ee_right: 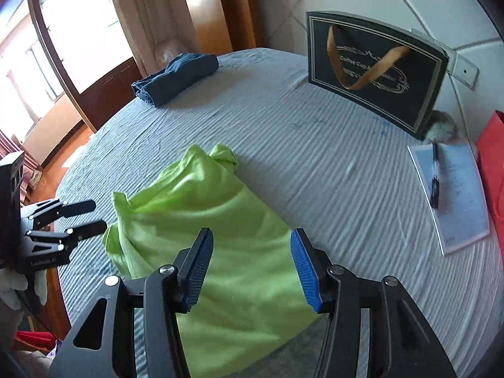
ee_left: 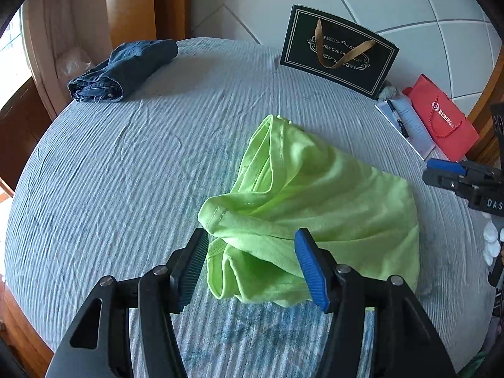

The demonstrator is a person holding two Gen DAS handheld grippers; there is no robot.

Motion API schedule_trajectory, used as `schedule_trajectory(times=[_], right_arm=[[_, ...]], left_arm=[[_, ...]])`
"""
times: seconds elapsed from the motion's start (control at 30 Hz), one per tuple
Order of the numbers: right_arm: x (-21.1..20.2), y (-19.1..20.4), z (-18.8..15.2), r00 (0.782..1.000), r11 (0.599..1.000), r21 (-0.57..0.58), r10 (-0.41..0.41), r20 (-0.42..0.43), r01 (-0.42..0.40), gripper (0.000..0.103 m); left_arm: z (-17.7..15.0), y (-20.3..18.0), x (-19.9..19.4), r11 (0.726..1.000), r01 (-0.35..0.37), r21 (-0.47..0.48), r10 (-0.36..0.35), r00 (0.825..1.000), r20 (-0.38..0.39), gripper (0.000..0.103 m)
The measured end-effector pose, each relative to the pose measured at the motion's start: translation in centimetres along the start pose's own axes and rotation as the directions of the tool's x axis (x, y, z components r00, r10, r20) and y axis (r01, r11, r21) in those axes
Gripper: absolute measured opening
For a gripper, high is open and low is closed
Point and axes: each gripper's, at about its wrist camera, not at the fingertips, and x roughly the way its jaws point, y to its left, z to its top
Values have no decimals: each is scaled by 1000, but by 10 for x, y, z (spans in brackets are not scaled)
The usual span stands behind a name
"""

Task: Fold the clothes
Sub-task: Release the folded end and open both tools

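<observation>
A lime green garment [ee_left: 308,201] lies crumpled on the blue-grey striped bed cover [ee_left: 141,163]; it also shows in the right wrist view [ee_right: 220,236]. My left gripper [ee_left: 252,264] is open, its blue pads on either side of the garment's near bunched edge. It shows at the left of the right wrist view [ee_right: 94,217], just left of the garment. My right gripper [ee_right: 252,267] is open above the garment's near part, holding nothing. It shows at the right edge of the left wrist view [ee_left: 441,173].
A folded dark blue garment [ee_left: 123,69] lies at the far left of the bed. A dark gift bag [ee_left: 340,50] stands at the back. A red bag [ee_left: 444,123] and a paper with a pen [ee_right: 450,195] lie at the right. The bed edge is left.
</observation>
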Motion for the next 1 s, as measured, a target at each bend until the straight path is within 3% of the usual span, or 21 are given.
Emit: schedule_trajectory(times=[0.13, 0.27, 0.47, 0.57, 0.63, 0.67, 0.87, 0.93, 0.97, 1.0], right_arm=[[-10, -9, -64, 997, 991, 134, -11, -76, 21, 51], [-10, 2, -106, 993, 964, 264, 9, -115, 22, 52], [9, 25, -116, 993, 889, 452, -29, -117, 79, 57], [24, 38, -113, 988, 857, 498, -73, -139, 133, 56], [33, 47, -110, 980, 847, 500, -116, -163, 183, 37], [35, 52, -107, 973, 849, 482, -147, -179, 217, 14], [9, 45, -107, 972, 844, 489, -153, -178, 222, 9], [-1, 43, -107, 973, 842, 493, -152, -176, 221, 9], [-6, 41, -107, 973, 841, 495, -152, -175, 220, 10], [-10, 40, -107, 973, 840, 496, -152, -174, 220, 14]], left_arm=[[0, 6, 2, 999, 21, 35, -20, 999, -36, 58], [2, 11, 6, 996, 51, 76, -46, 996, -74, 58], [20, 22, 29, 973, 97, 209, -71, 989, -128, 58], [26, 20, 50, 955, 165, 247, -122, 976, -181, 58], [26, 13, 58, 935, 219, 277, -160, 962, -220, 28], [24, 11, 59, 931, 238, 278, -171, 955, -244, 11], [6, 30, 49, 919, 248, 308, -144, 935, -324, 11], [15, 29, 35, 911, 258, 322, -161, 941, -298, 13], [24, 27, 25, 908, 263, 325, -176, 945, -275, 21], [36, 24, 17, 906, 271, 324, -199, 951, -238, 42]])
